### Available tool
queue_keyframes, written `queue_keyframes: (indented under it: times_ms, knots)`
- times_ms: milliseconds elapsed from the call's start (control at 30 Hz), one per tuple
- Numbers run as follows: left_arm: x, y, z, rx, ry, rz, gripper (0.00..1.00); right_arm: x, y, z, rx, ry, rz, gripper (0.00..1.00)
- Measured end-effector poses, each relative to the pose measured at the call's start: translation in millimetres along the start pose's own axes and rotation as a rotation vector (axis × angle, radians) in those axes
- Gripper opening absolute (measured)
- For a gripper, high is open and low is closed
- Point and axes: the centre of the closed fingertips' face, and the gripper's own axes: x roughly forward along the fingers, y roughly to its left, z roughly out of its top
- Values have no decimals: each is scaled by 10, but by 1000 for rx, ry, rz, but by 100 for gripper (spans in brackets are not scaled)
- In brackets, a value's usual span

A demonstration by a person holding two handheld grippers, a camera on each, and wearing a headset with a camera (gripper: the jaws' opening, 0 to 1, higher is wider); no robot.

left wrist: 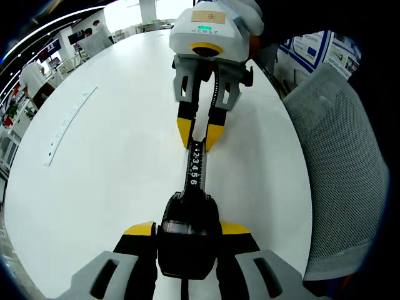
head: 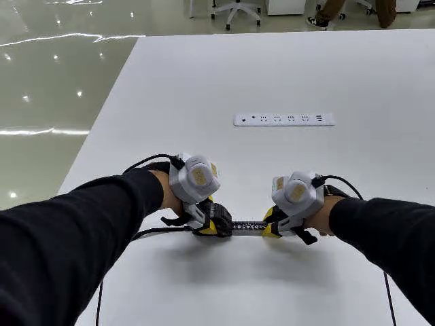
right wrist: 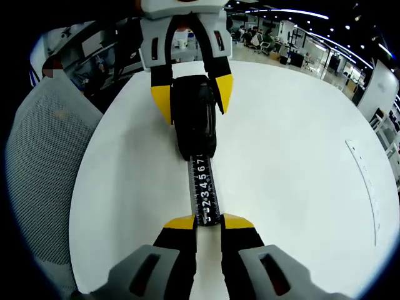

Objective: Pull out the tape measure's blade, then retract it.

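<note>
White workbench (head: pixel 204 81): left gripper (left wrist: pixel 187 230) clamps the tape measure case (right wrist: pixel 194 119); right gripper (right wrist: pixel 207 221) pinches the short-drawn blade (left wrist: pixel 195 165). Pull-out apparently under way; next, probably draw the grippers apart.

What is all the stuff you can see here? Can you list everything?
table: one, white, under everything
tape measure case: one, black, near the table's front edge, between the left gripper's jaws
blade: one, dark with white numbers, pulled a short way out of the case towards the right gripper
power strip: one, white, flat on the table beyond the grippers
mesh chair: one, grey, beside the table's near edge
rolling chair: one, white base, on the floor past the table's far end
left gripper: one, grey with yellow tips, shut on the case
right gripper: one, grey with yellow tips, shut on the blade's end
sleeves: two, black, reaching in from the bottom corners
</note>
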Motion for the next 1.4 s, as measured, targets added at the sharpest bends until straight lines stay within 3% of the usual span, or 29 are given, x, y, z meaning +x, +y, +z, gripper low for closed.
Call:
queue_keyframes:
  times_ms: [1400]
  knots:
    - [6,-3,7,1,-8,9,33,-234,-43,-369,28,21,-29,9]
